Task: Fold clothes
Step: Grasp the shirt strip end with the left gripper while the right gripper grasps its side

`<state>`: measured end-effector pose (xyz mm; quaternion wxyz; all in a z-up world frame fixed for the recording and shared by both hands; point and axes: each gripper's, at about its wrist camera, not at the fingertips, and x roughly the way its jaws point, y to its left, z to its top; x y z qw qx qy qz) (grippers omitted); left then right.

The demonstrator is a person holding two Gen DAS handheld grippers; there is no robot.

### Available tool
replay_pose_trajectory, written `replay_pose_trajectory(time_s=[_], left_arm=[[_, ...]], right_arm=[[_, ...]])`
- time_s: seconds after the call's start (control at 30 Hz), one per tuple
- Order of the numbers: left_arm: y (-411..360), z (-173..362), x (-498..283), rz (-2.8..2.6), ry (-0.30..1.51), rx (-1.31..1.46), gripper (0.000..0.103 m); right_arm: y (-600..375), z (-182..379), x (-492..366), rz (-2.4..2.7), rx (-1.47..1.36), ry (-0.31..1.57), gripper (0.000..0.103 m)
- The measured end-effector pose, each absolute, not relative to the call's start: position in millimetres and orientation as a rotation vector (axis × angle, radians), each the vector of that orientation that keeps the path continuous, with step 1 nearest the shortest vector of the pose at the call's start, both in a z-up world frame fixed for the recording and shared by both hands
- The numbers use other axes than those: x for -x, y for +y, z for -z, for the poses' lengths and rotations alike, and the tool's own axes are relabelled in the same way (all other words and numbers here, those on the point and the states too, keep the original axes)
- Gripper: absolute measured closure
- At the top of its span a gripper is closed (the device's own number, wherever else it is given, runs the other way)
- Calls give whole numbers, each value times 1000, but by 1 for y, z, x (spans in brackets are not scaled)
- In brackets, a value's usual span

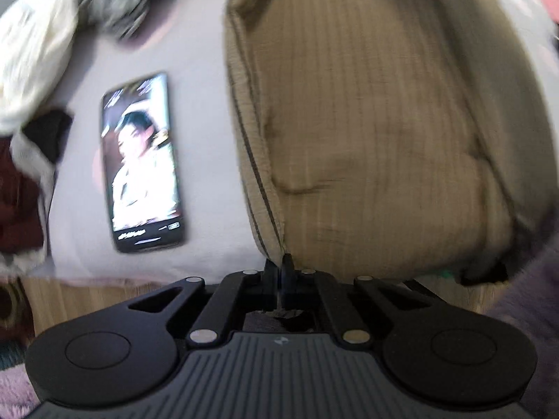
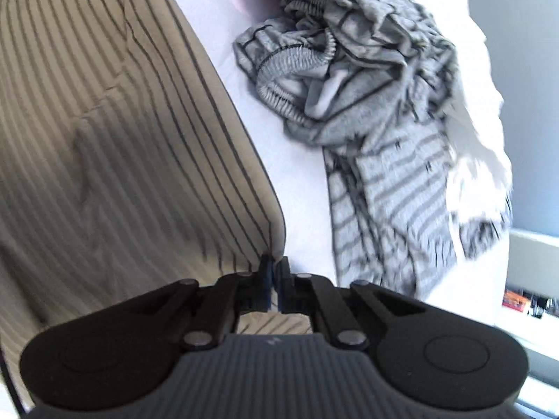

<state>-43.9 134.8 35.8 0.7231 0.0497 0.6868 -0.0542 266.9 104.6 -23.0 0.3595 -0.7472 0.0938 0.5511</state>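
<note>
Both grippers' jaws pinching striped garment (image 1: 367,122).

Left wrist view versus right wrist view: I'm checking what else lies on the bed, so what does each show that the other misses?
Only the left wrist view shows a phone with its screen lit and a cream garment. Only the right shows clearly a crumpled grey striped garment. Both show the tan striped garment, pinched at an edge by the left gripper and the right gripper.
</note>
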Motion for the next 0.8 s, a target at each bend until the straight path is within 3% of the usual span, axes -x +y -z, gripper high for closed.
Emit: replay_pose_trajectory(time_s=[0.1,0.57,0.6,0.63,0.7,0.8], left_arm=[[106,-48,52,191,1493,-147,103],[-27,-14,38,521,1486,-172,103],[-32,-12,36,519,1490,-184,103],[-36,-10,35,513,1492,-199,103],[-40,-8,33,502,1497,-206,103],[-38,-6,29,498,1495,-191,103]], right_arm=[[74,10,-263,-1367,1925,266,100],[-52,46,-259,-1198,1833,452,99],[-56,47,-260,-1178,1807,452,95],[-59,47,-260,-1157,1779,449,73],[-64,43,-260,-1134,1721,461,46],[-77,27,-255,-1132,1707,477,46]])
